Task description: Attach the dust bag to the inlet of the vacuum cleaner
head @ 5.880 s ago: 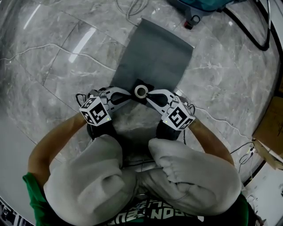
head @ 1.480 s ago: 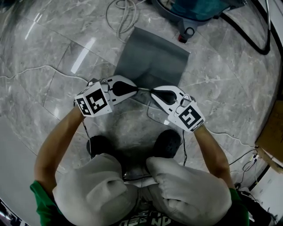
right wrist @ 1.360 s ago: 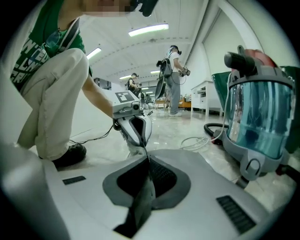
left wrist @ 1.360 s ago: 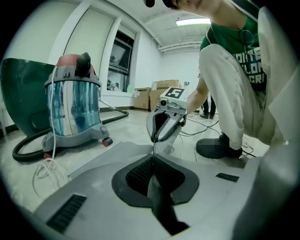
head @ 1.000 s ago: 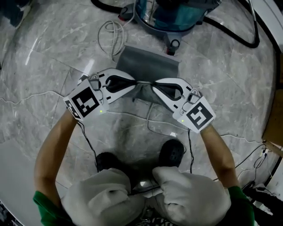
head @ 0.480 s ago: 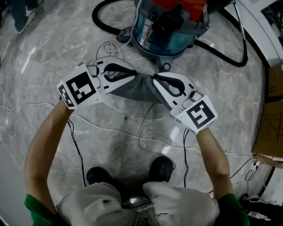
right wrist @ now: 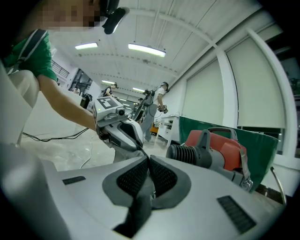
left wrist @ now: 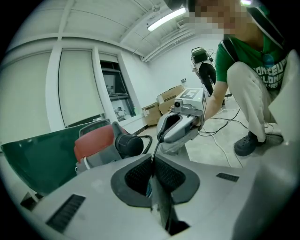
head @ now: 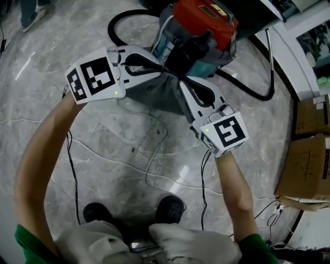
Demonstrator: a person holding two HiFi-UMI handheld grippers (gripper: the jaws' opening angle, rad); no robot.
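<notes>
Grey dust bag [head: 150, 94] pinched by left gripper [head: 164, 66] and right gripper [head: 181, 80], arms [head: 41, 154] outstretched, beside red-topped vacuum cleaner [head: 203, 20].

large lab-like hall, grey marble floor [head: 258, 139], ceiling strip lights [right wrist: 146, 49], stacked cardboard boxes [head: 308, 170], green partition [right wrist: 267, 140]

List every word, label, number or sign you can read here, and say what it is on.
No text here reads clearly.
Shirt print: pale letters, blurred and cut off, unreadable.
Vacuum cleaner red top: small marks, too small to read.
Cube on left gripper and cube on right gripper: square marker patterns only, no words.
Cardboard boxes: no legible print.
</notes>
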